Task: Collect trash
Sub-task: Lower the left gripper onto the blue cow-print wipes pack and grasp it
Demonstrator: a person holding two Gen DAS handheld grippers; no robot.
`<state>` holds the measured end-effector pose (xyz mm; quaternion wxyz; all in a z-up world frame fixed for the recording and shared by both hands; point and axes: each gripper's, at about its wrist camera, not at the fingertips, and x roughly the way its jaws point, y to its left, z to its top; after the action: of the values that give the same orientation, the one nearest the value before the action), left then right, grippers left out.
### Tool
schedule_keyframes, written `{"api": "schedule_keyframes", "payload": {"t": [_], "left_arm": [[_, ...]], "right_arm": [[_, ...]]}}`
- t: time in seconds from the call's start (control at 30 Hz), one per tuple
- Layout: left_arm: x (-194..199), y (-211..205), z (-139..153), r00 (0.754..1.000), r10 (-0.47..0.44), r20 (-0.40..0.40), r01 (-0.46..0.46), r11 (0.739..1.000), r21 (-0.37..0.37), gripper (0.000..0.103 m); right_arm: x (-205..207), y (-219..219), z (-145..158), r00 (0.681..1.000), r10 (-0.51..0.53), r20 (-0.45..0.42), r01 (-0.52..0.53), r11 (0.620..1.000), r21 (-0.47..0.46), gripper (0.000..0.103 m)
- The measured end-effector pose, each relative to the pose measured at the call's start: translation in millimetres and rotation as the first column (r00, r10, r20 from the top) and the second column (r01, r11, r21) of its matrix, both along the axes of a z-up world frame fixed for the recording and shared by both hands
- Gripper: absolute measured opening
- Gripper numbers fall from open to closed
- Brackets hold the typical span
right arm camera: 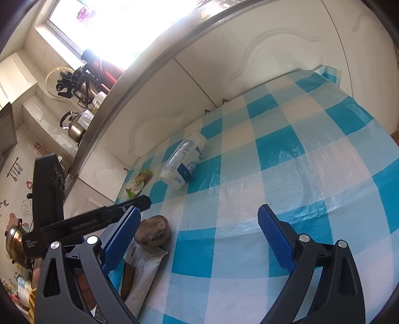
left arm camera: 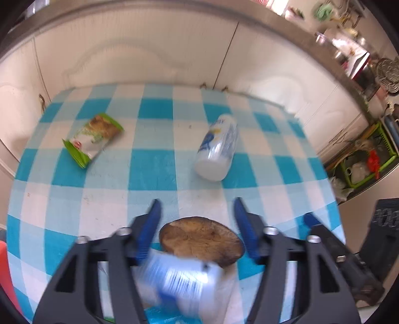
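A blue-and-white checked table carries the trash. My left gripper is open, its jaws on either side of a brown round piece lying on a white and blue wrapper, which is blurred. Farther off lie a white plastic bottle on its side and a green snack packet at the left. My right gripper is open and empty above the table. Its left finger is beside the brown piece and the wrapper. The bottle and the packet lie beyond.
White cabinet doors stand right behind the table under a metal counter edge. A green basket with kitchenware sits at the right. The left gripper's black body crosses the right wrist view at the left. A kettle stands on the counter.
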<state>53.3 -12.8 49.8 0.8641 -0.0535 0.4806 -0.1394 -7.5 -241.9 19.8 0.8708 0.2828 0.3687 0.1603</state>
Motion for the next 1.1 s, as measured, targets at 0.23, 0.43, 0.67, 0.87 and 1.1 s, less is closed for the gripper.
{"api": "schedule_keyframes", "payload": {"t": [0.23,0.43,0.67,0.87,1.1], "left_arm": [[-40.8,28.3,32.3,0.995,0.053,0.082,-0.052,0.999,-0.005,0.08],[-104.2,50.7,34.9,0.996,0.081,0.027,-0.08,0.997,-0.009,0.089],[-124.5,32.2,14.6,0.994,0.106,-0.027,-0.101,0.986,0.133,0.089],[-114.7,19.0,-15.6,0.991,0.113,-0.073,-0.098,0.978,0.185,0.089],[-109.1,15.3,-30.5,0.989,0.13,-0.074,-0.113,0.974,0.199,0.088]], "right_arm": [[0.3,16.1,0.2,0.998,0.064,0.007,-0.064,0.998,-0.026,0.094],[-2.8,27.1,5.5,0.993,0.111,0.041,-0.109,0.993,-0.04,0.094],[-3.6,33.1,6.4,0.991,0.127,0.049,-0.125,0.991,-0.05,0.094],[-3.7,33.2,6.0,0.99,0.13,0.049,-0.127,0.991,-0.048,0.094],[-4.1,42.9,2.5,0.984,0.173,0.031,-0.171,0.984,-0.048,0.094]]}}
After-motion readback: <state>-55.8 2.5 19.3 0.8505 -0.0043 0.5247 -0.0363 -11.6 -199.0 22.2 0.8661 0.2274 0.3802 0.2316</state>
